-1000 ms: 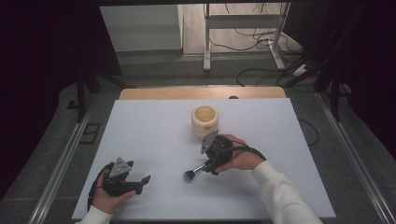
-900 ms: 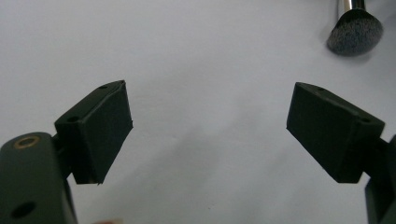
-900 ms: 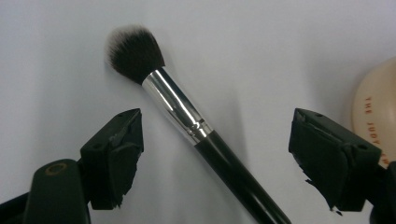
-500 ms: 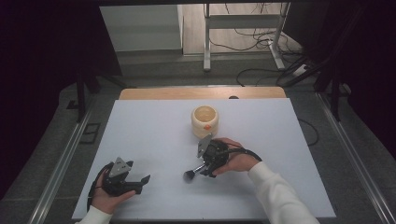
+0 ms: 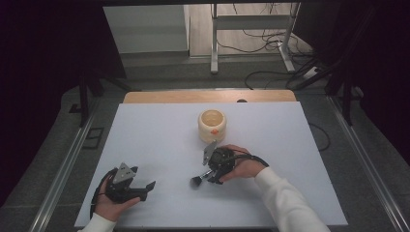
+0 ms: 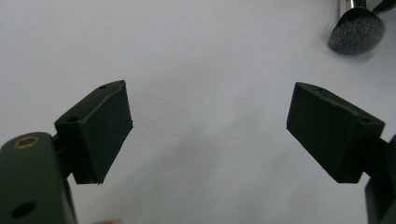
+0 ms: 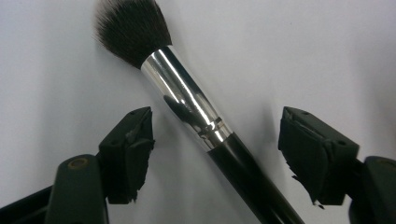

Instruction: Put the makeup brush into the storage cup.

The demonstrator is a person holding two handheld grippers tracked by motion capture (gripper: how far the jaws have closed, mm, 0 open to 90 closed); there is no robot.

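Your right hand-held gripper has just been closing, jaws straddling the brush, not yet gripping; your left hand-held gripper gapes wide.

— What is the makeup brush made of?
— Soft dark bristles, a mirror-bright metal ferrule, a glossy black handle.
— And the rest?
— The bench has a smooth matt white top with a bare wood strip at its far edge. The cup looks like glazed cream ceramic. The right claw has matt black pads, frayed at the edges.
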